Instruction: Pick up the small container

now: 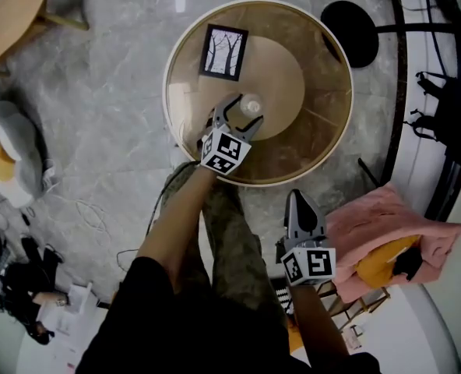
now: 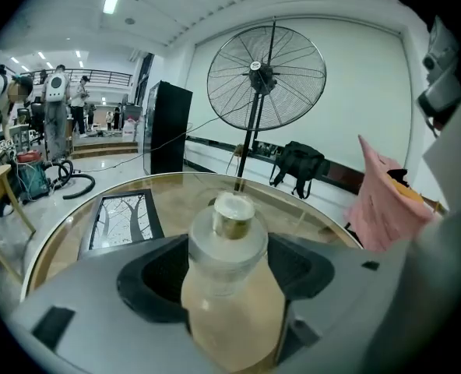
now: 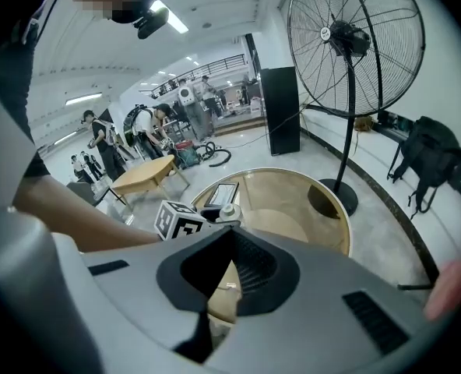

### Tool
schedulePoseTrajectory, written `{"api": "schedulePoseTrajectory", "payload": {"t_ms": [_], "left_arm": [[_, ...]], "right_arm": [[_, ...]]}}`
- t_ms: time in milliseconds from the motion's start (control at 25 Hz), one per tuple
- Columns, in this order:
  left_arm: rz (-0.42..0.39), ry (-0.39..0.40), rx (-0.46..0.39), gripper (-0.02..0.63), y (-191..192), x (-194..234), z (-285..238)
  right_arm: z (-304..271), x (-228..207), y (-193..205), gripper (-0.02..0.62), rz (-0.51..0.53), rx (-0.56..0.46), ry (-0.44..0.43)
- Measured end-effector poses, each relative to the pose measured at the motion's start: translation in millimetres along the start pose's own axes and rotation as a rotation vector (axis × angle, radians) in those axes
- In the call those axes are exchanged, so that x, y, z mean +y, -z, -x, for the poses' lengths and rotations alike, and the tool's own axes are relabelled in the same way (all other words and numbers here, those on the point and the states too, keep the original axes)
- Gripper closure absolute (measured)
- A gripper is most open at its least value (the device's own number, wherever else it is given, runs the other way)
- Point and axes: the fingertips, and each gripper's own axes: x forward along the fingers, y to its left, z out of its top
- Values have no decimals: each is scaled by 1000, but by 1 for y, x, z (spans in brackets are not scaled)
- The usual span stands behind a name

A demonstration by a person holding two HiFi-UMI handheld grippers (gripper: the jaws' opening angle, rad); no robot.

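Note:
The small container [image 1: 251, 105] is a clear bottle with a pale cap, upright near the middle of a round glass table [image 1: 324, 135]. My left gripper [image 1: 244, 110] reaches over the table's near edge, and its jaws stand wide on either side of the bottle. In the left gripper view the container [image 2: 230, 283] fills the gap between both dark pads of the left gripper [image 2: 234, 259]. Its base is hidden, so I cannot tell whether it rests on the glass. My right gripper [image 1: 296, 198] hangs off the table by the person's leg, jaws together and holding nothing. The right gripper [image 3: 230, 244] looks toward the table.
A framed picture of bare trees [image 1: 223, 51] lies flat on the table's far side. A tall standing fan [image 2: 266, 78] with a black base [image 1: 350, 31] is beyond the table. A pink cloth [image 1: 386, 236] lies at the right. A wooden table [image 1: 8, 14] stands far left.

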Motion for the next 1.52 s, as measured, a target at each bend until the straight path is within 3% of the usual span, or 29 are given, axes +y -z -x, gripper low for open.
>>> {"api": "schedulePoseTrajectory", "payload": {"t_ms": [360,640,920,1520], "left_arm": [[-33,-24,-36,275,3,0,-19],[-73,-53,-16,265,5,0,-34],[-69,-80,-30,264,0,1,-43],[-82,-37,-52,261,-6,-7,-21]], "right_arm": [[-5,-21,24,574,-19,34,14],[-7,-31,30,574,-42,31,29],[-1,-41,40,574,-59,29,46],[2,-46,41,574,-66,1,89]]}}
